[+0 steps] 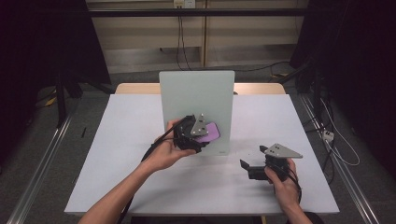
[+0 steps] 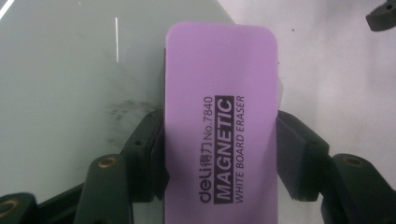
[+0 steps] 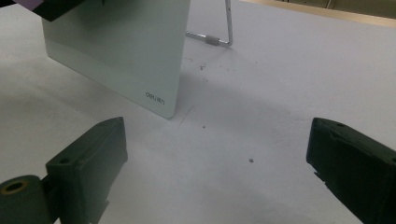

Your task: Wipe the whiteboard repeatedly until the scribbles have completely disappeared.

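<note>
Purple eraser (image 2: 219, 126) is squeezed in the left gripper (image 1: 198, 132), pressed on the glass board (image 1: 196, 95) standing mid-table, its bottom end cut off. Faint smudges beside it are hard to read. Right gripper (image 1: 250, 164), jaws wide apart, holds nothing near the table's (image 1: 116, 158) front right.

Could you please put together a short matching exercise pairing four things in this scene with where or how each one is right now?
Things
1. purple whiteboard eraser
2. glass whiteboard
3. right hand-held gripper
4. metal stand

States
A. open, holding nothing, near the table's right front
B. clamped between the jaws of the left hand-held gripper
C. props the board from behind, resting on the table
D. upright at the table's middle, with faint dark smudges on its face

Pairs: 1-B, 2-D, 3-A, 4-C
</note>
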### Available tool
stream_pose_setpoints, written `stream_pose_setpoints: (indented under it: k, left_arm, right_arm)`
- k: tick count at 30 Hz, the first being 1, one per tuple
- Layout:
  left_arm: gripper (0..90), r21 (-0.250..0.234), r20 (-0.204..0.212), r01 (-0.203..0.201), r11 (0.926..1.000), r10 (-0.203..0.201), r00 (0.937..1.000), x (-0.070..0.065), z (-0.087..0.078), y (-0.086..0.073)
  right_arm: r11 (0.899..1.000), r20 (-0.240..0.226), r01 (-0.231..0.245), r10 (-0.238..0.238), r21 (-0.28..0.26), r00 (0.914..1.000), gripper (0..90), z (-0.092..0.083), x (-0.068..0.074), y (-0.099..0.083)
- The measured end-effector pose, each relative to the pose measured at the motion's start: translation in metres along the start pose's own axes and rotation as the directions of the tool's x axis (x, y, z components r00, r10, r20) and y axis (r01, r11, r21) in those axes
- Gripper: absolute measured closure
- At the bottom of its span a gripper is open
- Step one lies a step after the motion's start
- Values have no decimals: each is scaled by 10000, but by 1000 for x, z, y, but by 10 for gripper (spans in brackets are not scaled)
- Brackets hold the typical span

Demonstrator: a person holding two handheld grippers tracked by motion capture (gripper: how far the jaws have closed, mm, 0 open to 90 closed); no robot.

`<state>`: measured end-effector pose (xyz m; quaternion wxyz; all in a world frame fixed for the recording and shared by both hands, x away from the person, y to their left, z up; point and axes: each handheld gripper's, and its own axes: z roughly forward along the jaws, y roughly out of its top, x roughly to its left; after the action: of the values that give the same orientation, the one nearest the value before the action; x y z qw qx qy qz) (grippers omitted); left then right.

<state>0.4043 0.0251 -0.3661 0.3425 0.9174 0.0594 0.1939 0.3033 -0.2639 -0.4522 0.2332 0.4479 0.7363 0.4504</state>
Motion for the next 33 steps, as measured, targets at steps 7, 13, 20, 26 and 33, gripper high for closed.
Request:
stream_pose_setpoints:
  k: [7,13,20,26,33]
  left_arm:
    - [410,-441,-870,257,9987,-294,9958,22,-29,6]
    - [410,-1073,-1261,686,9919,-820,9886,45,-53,4]
    - [409,-991,-1259,424,9942,-548,9905,40,-49,-3]
    - [409,-830,-877,242,9963,-315,9957,28,-37,-13]
    - [409,-313,-363,4,9995,-16,9993,9,-21,-28]
  right_arm:
    - [10000,-13,-10,10,4,10000,50,0,0,0]
    - [10000,-10,-30,30,14,10000,50,0,0,0]
    - [10000,9,-15,15,12,10000,50,1,1,0]
    - [10000,6,-13,13,20,10000,50,1,1,0]
    - [10000,16,-18,18,4,10000,50,0,1,0]
